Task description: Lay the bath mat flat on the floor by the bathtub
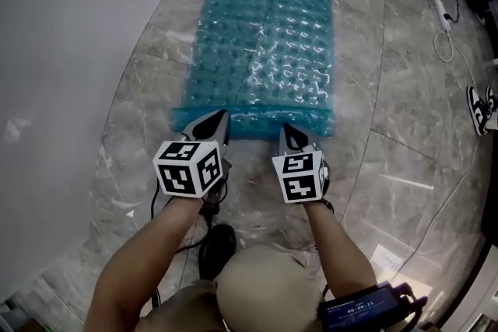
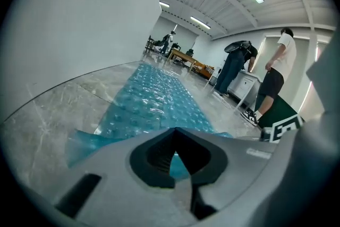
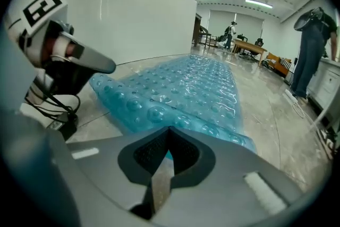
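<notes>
Left gripper [image 1: 220, 117] and right gripper [image 1: 290, 130] are both clamping tight on the near edge of the bath mat [image 1: 264, 35]. It's lying on the floor [image 1: 405, 105], stretching toward 12 o'clock, with a white wall [image 1: 70, 27] at 9.

The floor [image 1: 405, 89] is viewed steeply from above in the head view. Each gripper view is taken low, close behind its fingers [image 2: 154, 159], facing forward along the bath mat [image 1: 264, 35], which is shared by all three.

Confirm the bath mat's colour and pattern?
The bath mat is see-through teal blue with rows of raised bumps. It shows best in the head view.
</notes>
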The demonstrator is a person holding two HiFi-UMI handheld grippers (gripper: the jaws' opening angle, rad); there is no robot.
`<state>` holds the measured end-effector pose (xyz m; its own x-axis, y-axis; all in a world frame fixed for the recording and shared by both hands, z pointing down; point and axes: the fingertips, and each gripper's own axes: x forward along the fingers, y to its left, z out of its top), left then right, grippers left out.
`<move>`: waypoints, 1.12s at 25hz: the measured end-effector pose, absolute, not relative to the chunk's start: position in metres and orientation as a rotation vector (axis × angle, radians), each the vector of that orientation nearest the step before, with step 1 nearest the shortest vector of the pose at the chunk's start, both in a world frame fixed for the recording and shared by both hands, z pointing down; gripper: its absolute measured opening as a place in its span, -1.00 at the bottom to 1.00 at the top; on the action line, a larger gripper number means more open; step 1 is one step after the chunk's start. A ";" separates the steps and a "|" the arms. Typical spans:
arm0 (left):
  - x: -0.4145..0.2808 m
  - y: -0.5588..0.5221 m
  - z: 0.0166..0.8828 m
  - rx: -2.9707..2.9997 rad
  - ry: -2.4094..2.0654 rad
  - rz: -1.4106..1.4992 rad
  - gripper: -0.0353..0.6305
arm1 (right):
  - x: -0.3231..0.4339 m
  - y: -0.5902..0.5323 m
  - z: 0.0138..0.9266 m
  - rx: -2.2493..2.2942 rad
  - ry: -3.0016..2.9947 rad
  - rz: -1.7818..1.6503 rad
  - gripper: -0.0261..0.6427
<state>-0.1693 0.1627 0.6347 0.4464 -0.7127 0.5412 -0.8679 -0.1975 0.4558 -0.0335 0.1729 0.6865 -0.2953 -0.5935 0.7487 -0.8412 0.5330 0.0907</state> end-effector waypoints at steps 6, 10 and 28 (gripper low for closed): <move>-0.166 0.172 0.679 1.911 -1.268 0.400 -0.87 | -0.039 0.192 0.661 1.084 -2.102 0.501 -0.90; -0.159 0.201 0.687 1.932 -1.203 0.442 -0.87 | -0.047 0.164 0.637 1.152 -2.148 0.459 -0.90; -0.182 0.271 0.614 1.783 -1.220 0.066 -0.87 | -0.051 0.237 0.697 1.109 -1.944 0.581 -0.90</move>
<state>-0.1822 0.2714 0.6139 0.5025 -0.6996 0.5079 -0.7503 -0.0610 0.6583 -0.0511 0.2372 0.6972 -0.2901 -0.4900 0.8221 -0.8608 0.5090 -0.0003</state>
